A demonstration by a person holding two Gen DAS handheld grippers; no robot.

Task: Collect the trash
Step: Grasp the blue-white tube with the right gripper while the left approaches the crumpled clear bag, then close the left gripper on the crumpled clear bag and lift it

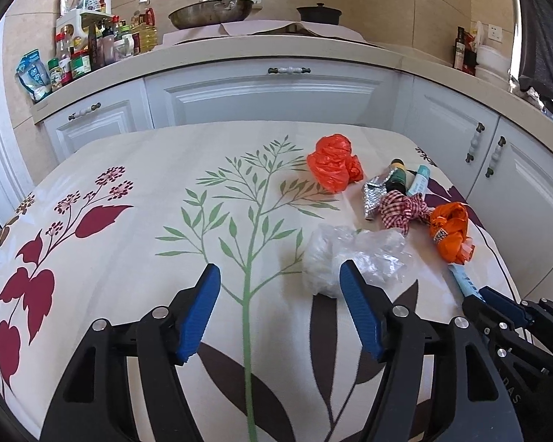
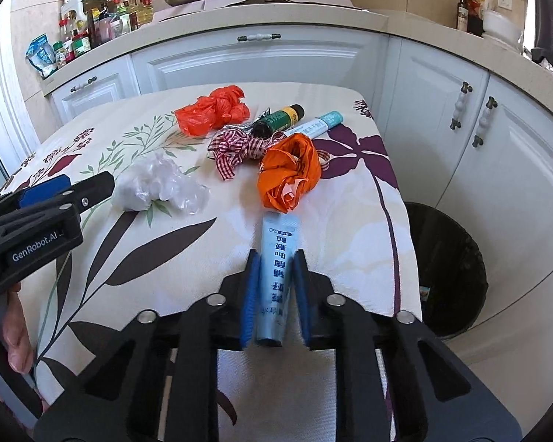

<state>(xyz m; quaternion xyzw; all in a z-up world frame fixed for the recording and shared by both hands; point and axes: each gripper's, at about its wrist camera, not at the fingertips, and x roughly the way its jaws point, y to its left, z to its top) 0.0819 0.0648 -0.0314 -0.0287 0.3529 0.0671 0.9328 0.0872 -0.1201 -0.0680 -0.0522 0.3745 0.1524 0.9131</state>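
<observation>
R gripper jaws clamped on tube; L gripper wide.

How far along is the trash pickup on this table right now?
Early. The black bin beside the table holds little that shows. In hand: the right gripper is shut on a pale blue tube. The left gripper is open beside the clear plastic wrap. Left: red bag, checked ribbon, orange wrapper, dark tube, second tube.

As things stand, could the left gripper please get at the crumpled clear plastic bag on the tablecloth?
Probably yes: the left gripper is open, and the crumpled clear plastic bag lies just ahead beside its right finger, with only bare tablecloth around.
</observation>
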